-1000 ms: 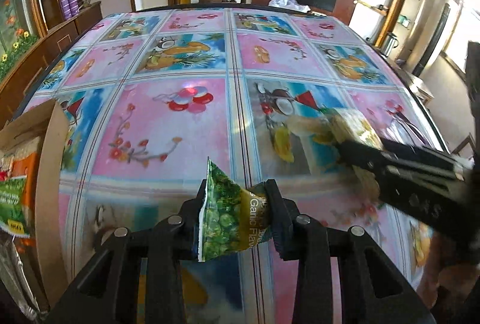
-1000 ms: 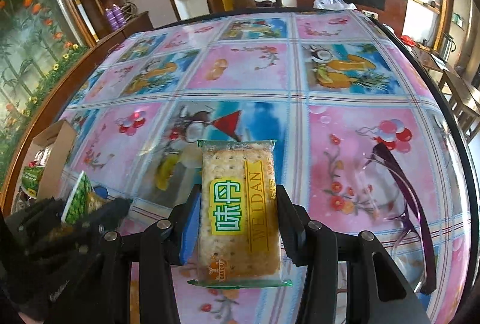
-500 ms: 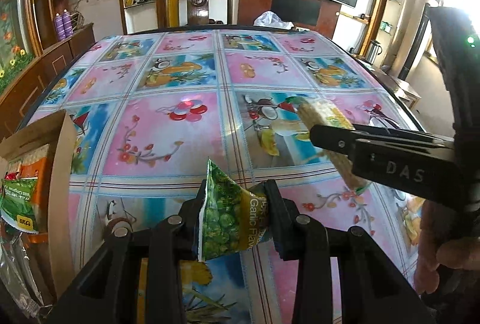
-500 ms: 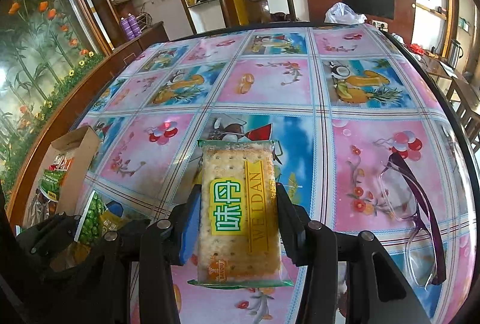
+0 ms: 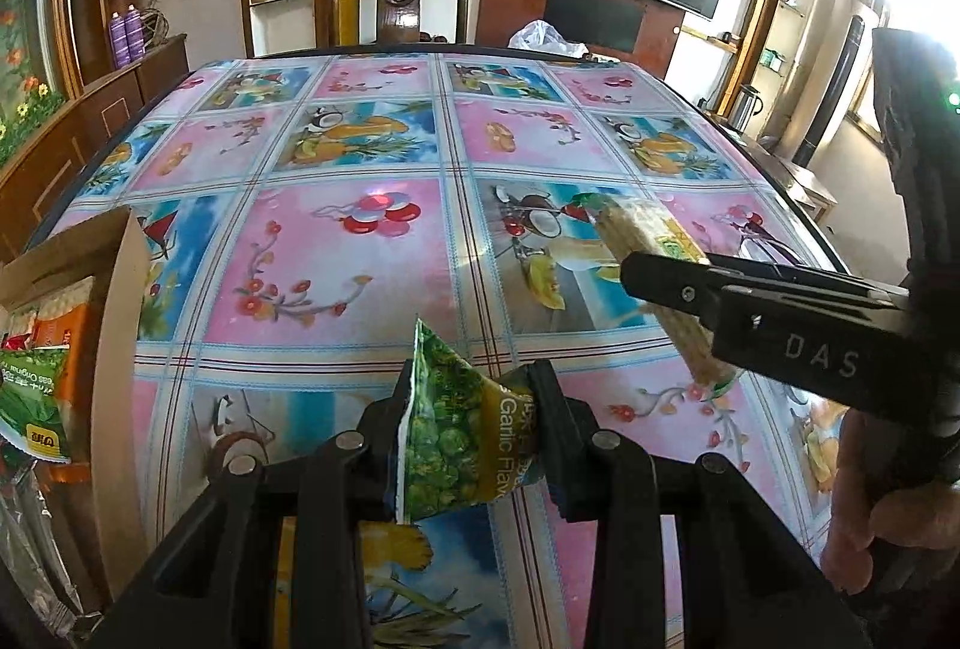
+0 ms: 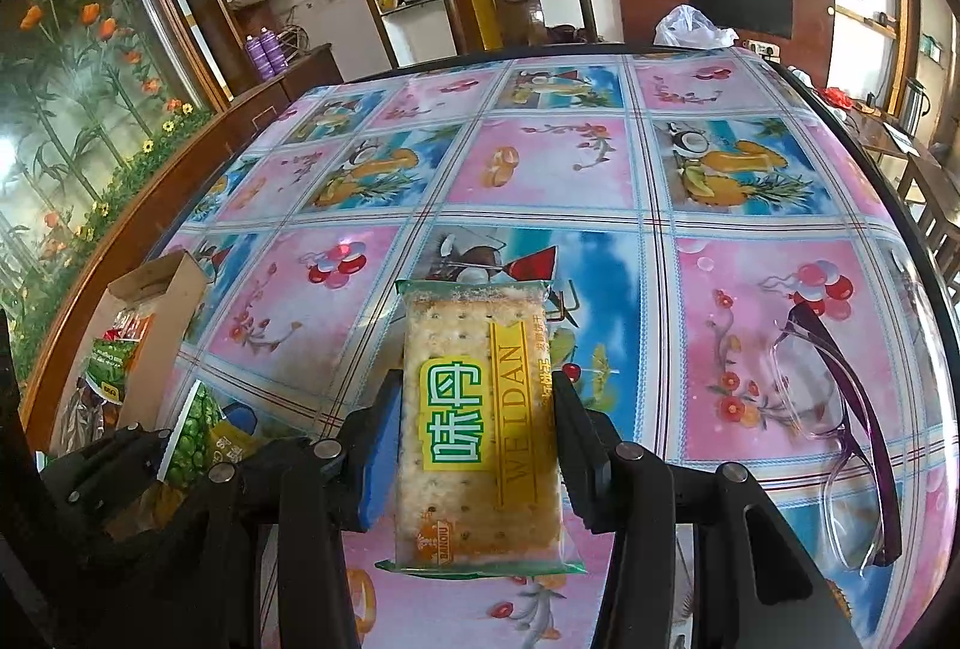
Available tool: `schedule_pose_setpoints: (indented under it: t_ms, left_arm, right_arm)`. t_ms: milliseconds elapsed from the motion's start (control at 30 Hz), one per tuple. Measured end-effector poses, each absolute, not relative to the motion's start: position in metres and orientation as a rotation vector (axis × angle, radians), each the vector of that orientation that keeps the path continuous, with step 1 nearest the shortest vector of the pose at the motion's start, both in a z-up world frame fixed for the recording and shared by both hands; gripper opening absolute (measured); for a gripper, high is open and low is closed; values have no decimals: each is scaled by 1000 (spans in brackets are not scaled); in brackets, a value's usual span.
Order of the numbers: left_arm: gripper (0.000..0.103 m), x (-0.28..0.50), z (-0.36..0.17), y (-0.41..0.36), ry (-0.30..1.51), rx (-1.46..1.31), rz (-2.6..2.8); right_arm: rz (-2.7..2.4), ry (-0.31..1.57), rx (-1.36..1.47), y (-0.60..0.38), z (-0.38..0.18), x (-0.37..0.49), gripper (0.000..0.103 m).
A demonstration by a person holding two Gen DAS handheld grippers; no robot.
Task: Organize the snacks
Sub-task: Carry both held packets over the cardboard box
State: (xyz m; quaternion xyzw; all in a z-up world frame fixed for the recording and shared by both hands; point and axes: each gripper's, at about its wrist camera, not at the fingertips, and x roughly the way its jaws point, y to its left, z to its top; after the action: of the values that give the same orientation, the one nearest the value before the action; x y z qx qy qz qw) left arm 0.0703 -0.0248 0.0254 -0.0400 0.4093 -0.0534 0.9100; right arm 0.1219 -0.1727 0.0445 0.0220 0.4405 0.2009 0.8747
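left gripper (image 5: 471,430) clamped on green pea packet (image 5: 462,439) — right gripper (image 6: 474,445) clamped on cracker pack (image 6: 477,433)

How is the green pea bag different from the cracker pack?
The pea bag is green, puffy and crumpled, and the left gripper pinches it. The cracker pack is clear, flat and longer, showing pale crackers, and the right gripper holds it. Both are sealed snacks, held up off the table.
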Motion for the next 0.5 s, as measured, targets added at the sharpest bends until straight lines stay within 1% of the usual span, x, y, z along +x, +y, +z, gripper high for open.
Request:
schedule_pose_setpoints:
  t_ms: [500]
  left_arm:
    - [34,70,28,-22,833,-89,-86]
  right_arm:
    - [414,894,58,-175,52,120,50]
